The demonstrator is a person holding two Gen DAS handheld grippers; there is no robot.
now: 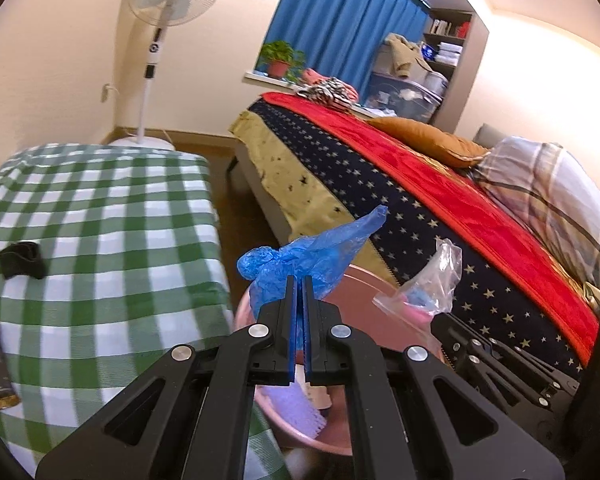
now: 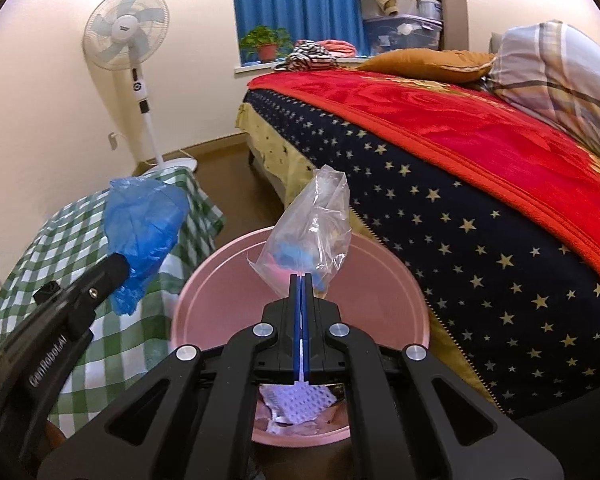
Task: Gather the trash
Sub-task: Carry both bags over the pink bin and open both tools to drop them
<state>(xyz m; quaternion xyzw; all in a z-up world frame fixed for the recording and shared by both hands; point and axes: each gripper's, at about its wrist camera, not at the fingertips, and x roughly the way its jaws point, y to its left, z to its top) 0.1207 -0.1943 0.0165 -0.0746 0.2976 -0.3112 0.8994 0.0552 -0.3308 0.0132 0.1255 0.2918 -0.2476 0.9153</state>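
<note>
— Blue plastic bag [image 1: 300, 256] is pinched tight in my left gripper [image 1: 299, 280], clear bag [image 2: 312, 240] clamped in my right gripper [image 2: 301, 278]; both hang above the pink bin [image 2: 380, 264] beside the bed [image 2: 460, 208]. Drop now?

— I'd centre each over the opening first, lower past the rim, then part the fingers; light film may cling or drift onto the checked cloth [image 1: 100, 208]

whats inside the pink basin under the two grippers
Crumpled white paper lies at the bottom of the pink basin. The right gripper covers much of the floor, so anything else there is hidden.
</note>
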